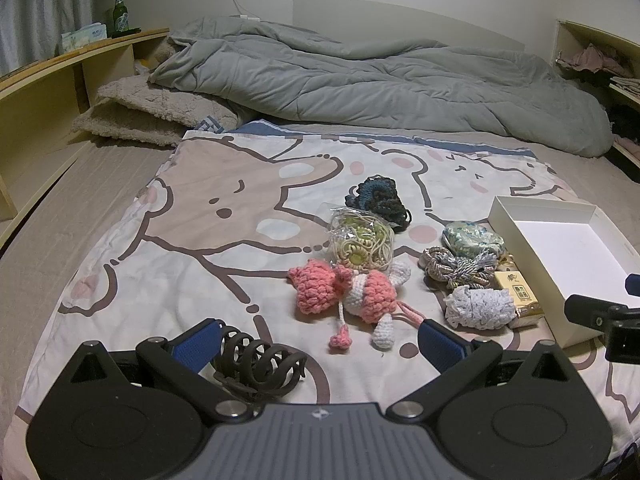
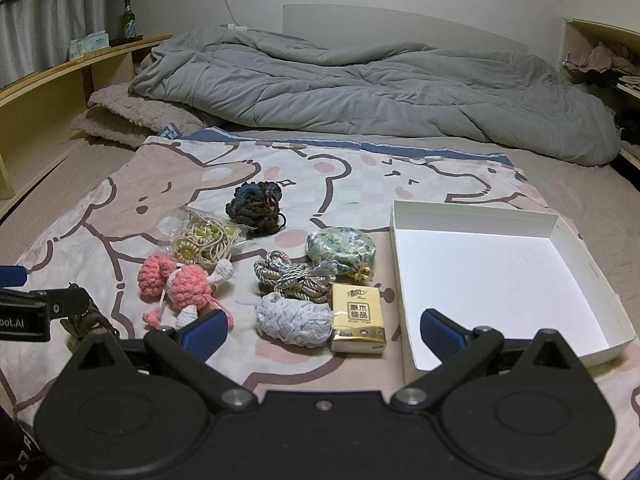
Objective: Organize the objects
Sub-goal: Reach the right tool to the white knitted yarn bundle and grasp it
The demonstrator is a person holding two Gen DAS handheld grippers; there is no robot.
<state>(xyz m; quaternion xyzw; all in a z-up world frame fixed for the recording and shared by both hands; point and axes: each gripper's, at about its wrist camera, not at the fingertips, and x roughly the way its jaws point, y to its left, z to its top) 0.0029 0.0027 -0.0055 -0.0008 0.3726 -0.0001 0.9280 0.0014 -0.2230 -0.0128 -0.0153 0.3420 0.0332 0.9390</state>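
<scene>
Left gripper (image 1: 320, 334) spread wide, empty, black spiral plastic hair claw (image 1: 256, 362) beside left finger; right gripper (image 2: 320, 326) released near white cardboard box (image 2: 576, 320). Risk: claw's open coils slipping or snagging cartoon-print sheet (image 1: 200, 248).

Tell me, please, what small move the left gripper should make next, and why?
Probably close the left gripper on the black spiral hair clip. Its jaws are open, the clip lies right beside its left finger, and the white box is empty, so nothing has been sorted yet. The right gripper is open too, over the white lace bundle.
</scene>
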